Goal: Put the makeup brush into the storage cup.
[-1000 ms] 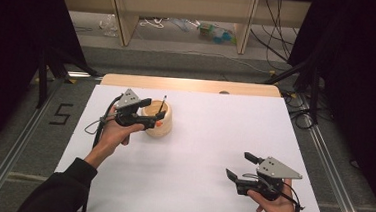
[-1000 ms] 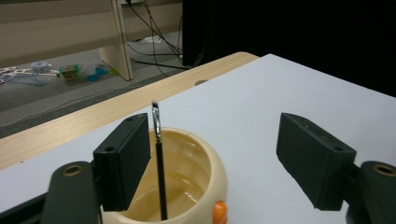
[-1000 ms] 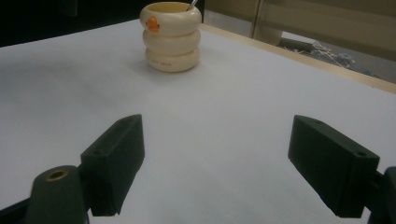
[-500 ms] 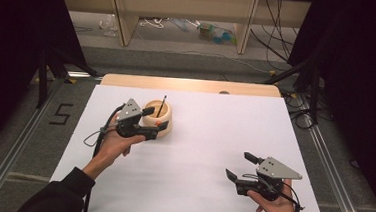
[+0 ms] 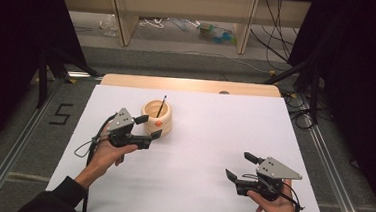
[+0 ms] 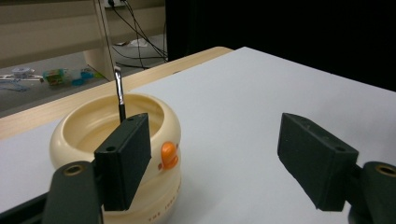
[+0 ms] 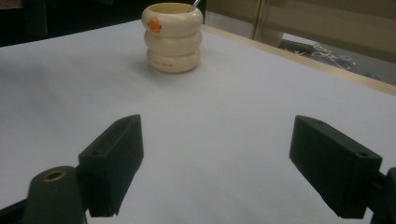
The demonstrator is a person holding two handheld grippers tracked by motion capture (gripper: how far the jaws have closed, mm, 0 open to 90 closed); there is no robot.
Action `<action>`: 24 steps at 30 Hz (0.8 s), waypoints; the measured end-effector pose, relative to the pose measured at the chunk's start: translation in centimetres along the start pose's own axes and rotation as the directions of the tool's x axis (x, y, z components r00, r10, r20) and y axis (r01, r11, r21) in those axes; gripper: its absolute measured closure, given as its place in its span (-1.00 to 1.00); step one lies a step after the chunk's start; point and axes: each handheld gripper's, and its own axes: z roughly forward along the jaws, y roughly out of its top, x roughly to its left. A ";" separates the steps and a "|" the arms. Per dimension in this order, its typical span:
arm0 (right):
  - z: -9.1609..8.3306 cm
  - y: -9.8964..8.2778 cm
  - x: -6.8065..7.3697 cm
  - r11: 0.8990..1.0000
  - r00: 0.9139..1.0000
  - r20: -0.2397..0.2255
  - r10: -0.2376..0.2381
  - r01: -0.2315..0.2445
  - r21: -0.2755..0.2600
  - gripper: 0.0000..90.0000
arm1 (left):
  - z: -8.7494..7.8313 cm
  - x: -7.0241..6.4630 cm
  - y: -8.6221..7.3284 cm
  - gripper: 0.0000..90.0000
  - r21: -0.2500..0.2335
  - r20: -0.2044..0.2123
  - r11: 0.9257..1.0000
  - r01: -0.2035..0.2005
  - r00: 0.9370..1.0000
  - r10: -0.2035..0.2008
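The left gripper [image 5: 148, 126] has its jaws spread wide with nothing clamped; the cream ribbed cup [image 5: 157, 117] with the orange duck mark [image 6: 168, 155] sits just beyond and behind its one jaw, partly hidden by it in the left gripper view, not between the two. A thin brush [image 6: 119, 92] stands tilted inside the cup. The right gripper [image 5: 241, 166] also has its jaws released over the bare white desk [image 5: 214, 138], the cup well ahead of them, nearer its left jaw.
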 end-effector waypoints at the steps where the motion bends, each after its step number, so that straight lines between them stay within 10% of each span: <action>1: 0.0 0.0 0.0 1.000 1.000 0.000 0.000 0.000 0.004 -0.59 | -0.2 0.0 -0.2 -0.42 0.003 0.000 1.000 -0.005 1.000 0.005; 8: -0.1 0.0 0.0 1.000 1.000 0.011 -0.008 0.008 0.015 -0.59 | -1.5 -0.4 -1.5 -0.44 0.018 -0.008 0.998 -0.060 0.998 0.060; 24: 0.0 0.0 0.0 1.000 1.000 0.003 -0.005 0.005 0.009 -0.59 | -3.1 -0.4 -3.1 -0.46 0.024 -0.002 0.999 -0.034 0.999 0.034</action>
